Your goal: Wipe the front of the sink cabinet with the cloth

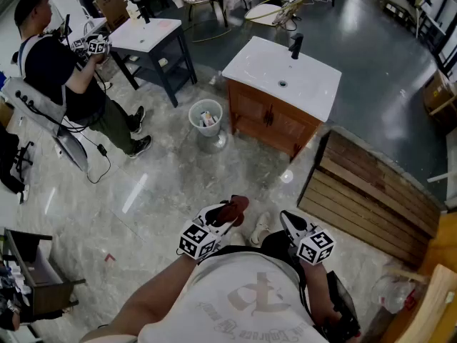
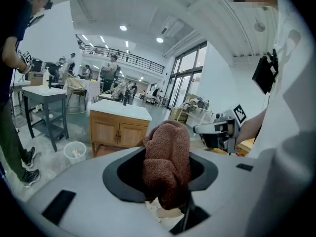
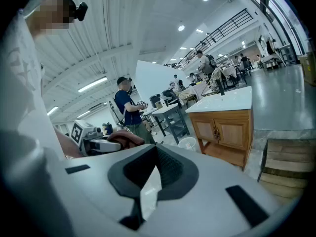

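**Cloth held in the left gripper, cabinet well apart**

In the head view, the two grippers are low in the picture, close to the person's body. The left gripper (image 1: pixel 226 217) has a dark red cloth (image 1: pixel 235 206) at its tips. The right gripper (image 1: pixel 287 221) is just beside it, with its tips narrow and close together. The sink cabinet (image 1: pixel 268 118) stands well apart from both, further up on the grey floor (image 1: pixel 164 184). It is made of wood, with a white top and a black faucet (image 1: pixel 295 46). A white bin (image 1: pixel 206 117) stands just beside the cabinet's left side, and a stack of wooden boards (image 1: pixel 368 195) lies to its right. Another person (image 1: pixel 66 77) sits at the far left, near a dark table (image 1: pixel 151 40).

In the left gripper view, the jaws pinch the cloth. It is bunched between them, stands up above the tips and also hangs a little below. The cloth touches nothing else. The cabinet front, with its two doors, shows behind it in the distance, and the right gripper shows at the right side.

In the right gripper view, the jaws are pressed together and nothing is between them. The cabinet stands ahead to the right, well apart. The left gripper with the cloth shows at the left.
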Motion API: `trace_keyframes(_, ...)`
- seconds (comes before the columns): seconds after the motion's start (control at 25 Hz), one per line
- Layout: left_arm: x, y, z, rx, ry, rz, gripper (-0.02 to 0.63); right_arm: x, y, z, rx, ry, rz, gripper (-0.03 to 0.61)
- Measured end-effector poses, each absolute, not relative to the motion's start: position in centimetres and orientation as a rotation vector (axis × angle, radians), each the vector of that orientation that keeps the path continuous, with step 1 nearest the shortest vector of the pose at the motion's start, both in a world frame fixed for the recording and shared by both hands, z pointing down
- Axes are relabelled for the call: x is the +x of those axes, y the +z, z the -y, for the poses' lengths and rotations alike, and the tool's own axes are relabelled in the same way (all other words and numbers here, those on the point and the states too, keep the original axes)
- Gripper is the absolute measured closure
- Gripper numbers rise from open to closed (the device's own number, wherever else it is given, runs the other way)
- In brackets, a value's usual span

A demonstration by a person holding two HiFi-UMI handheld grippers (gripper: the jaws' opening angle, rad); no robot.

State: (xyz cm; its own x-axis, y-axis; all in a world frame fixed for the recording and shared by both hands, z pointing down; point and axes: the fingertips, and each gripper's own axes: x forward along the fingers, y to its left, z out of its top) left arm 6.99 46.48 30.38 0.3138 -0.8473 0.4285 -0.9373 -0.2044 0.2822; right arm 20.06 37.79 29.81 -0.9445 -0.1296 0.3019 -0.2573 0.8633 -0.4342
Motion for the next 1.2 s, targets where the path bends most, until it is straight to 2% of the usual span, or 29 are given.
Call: trace_keyframes(1.2,2.8,30.0,-46.8,2.074,0.183,1.651,0.436,13.8,28.5,-36.5,0.186,0.585,2.775,0.565)
